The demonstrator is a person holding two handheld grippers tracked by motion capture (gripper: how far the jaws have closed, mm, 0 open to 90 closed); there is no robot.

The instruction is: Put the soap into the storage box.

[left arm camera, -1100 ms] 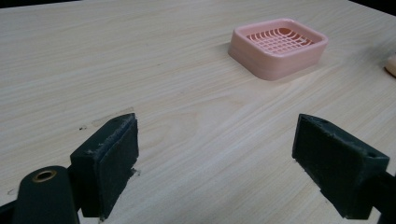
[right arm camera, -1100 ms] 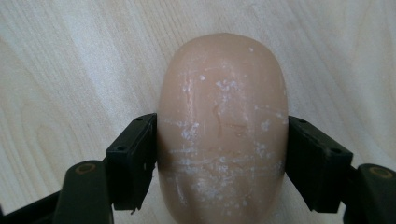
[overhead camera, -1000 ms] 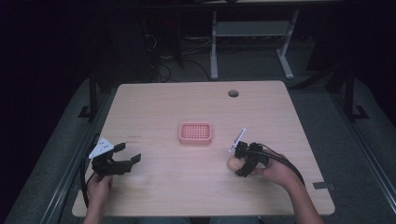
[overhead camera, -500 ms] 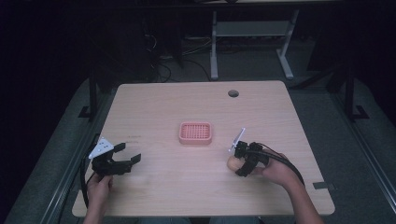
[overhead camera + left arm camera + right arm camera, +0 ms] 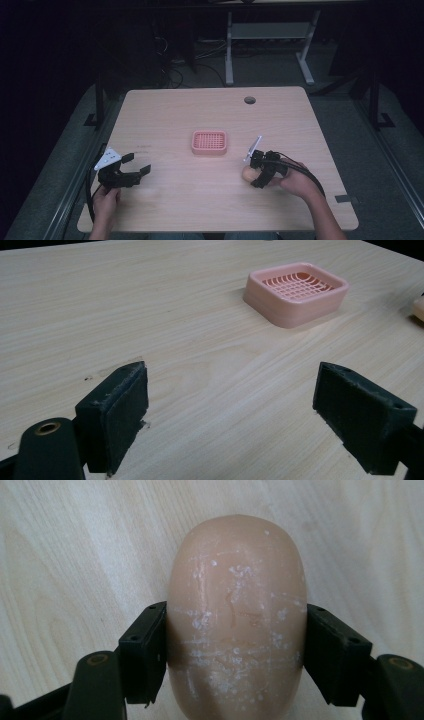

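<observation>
Light wood table (image 5: 175, 115), rectangular, dark floor all round; small round hole (image 5: 250, 100) near far edge at about 1 o'clock from table centre

Pink tray (image 5: 209, 142) with grid bottom, near table centre, flat on the wood, nothing seen in it; in left gripper view same tray (image 5: 297, 292) at 1 o'clock from the jaws, well apart from them

Left gripper (image 5: 137, 166) at 8 o'clock from tray, close to near-left table edge, held by left hand (image 5: 106, 200) coming in from bottom; grey three-cornered plate on top, cable trailing toward the table edge. Jaws spread wide, bare wood between the two black pads (image 5: 120, 410), nothing gripped

Right gripper (image 5: 250, 172) at 4 o'clock from tray, near it but not touching, held by right hand (image 5: 298, 182); black cable looping back along forearm. Jaws pinching a tan oval soap bar (image 5: 247, 173); in right gripper view soap (image 5: 237, 615) clamped on both long sides, pads pressed against it, surface scuffed with white flecks and scratches, rounded end pointing away from camera, wood grain behind. Cannot tell whether soap rests on the table or sits just above it

Sliver of same soap at right edge of left gripper view, 3 o'clock from tray
</observation>
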